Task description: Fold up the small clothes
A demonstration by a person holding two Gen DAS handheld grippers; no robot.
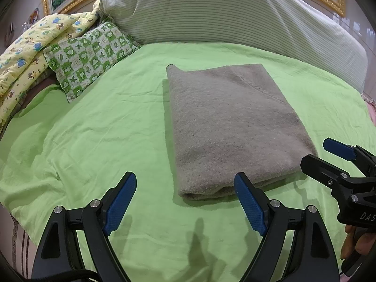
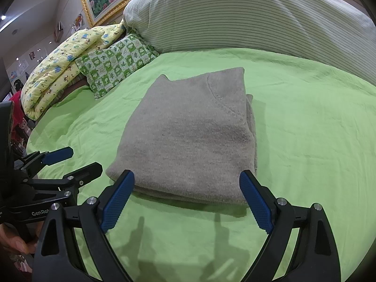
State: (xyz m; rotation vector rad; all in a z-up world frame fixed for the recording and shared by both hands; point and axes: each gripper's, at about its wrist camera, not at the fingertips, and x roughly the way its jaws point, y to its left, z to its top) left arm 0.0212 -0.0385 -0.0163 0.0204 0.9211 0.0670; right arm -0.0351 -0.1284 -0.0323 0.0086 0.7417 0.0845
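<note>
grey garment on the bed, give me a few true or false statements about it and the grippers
1. The grey garment lies folded on the green sheet. True.
2. The right gripper is clamped on the garment. False: its jaws stand wide open, with nothing held.
3. The left gripper is open. True.
4. The garment rests on the checked pillow. False: the pillow lies apart, at the sheet's far left edge.
5. A striped bolster lies beyond the garment. True.

cut-off "das" on the right tongs (image 1: 315,156), "genro" on the left tongs (image 2: 81,159)
</note>
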